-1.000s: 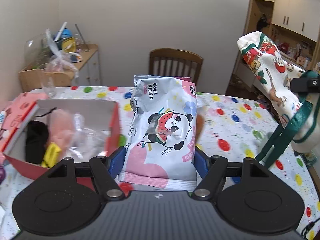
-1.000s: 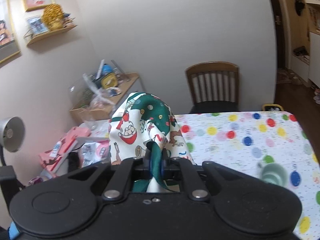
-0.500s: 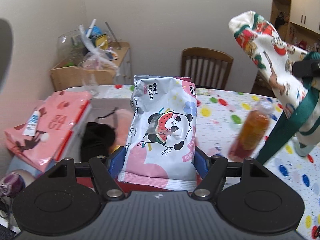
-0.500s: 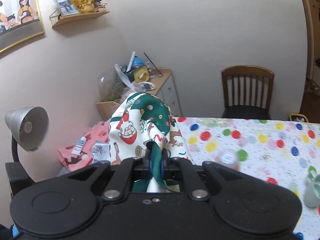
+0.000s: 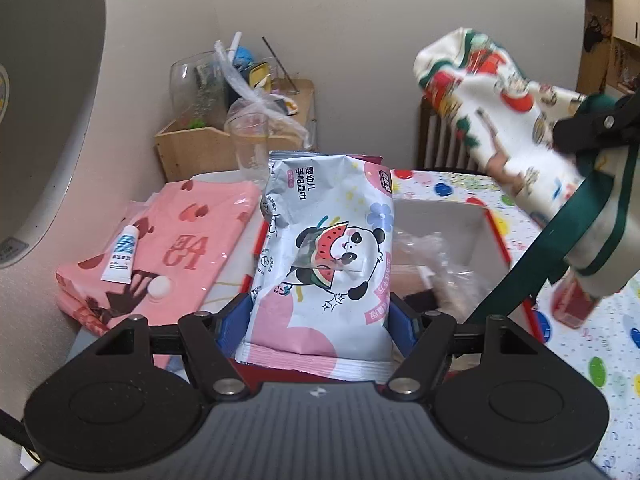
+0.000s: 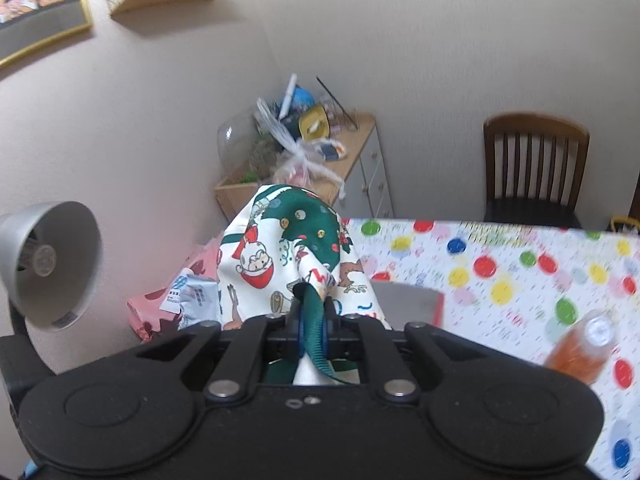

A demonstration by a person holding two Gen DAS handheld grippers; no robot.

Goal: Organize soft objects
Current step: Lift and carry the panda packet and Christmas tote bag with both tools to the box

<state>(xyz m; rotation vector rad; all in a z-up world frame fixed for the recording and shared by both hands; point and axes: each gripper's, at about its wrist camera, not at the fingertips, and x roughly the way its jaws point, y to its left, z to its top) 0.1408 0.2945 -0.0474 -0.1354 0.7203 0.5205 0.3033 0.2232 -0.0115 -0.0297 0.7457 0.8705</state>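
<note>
fingers first: the left fingers [image 5: 320, 320] are clamped on the sides of a wet wipes pack [image 5: 324, 264], held upright between them, and the right fingers [image 6: 311, 320] are pinched tight on the green strap [image 6: 314, 336] of a christmas print bag [image 6: 288, 264] that bulges up just past them. nothing looks sorted yet, both soft things are held in the air. the red box [image 5: 496, 232] sits right behind the wipes pack, already partly filled, so dropping both in seems to be what's left.
</note>
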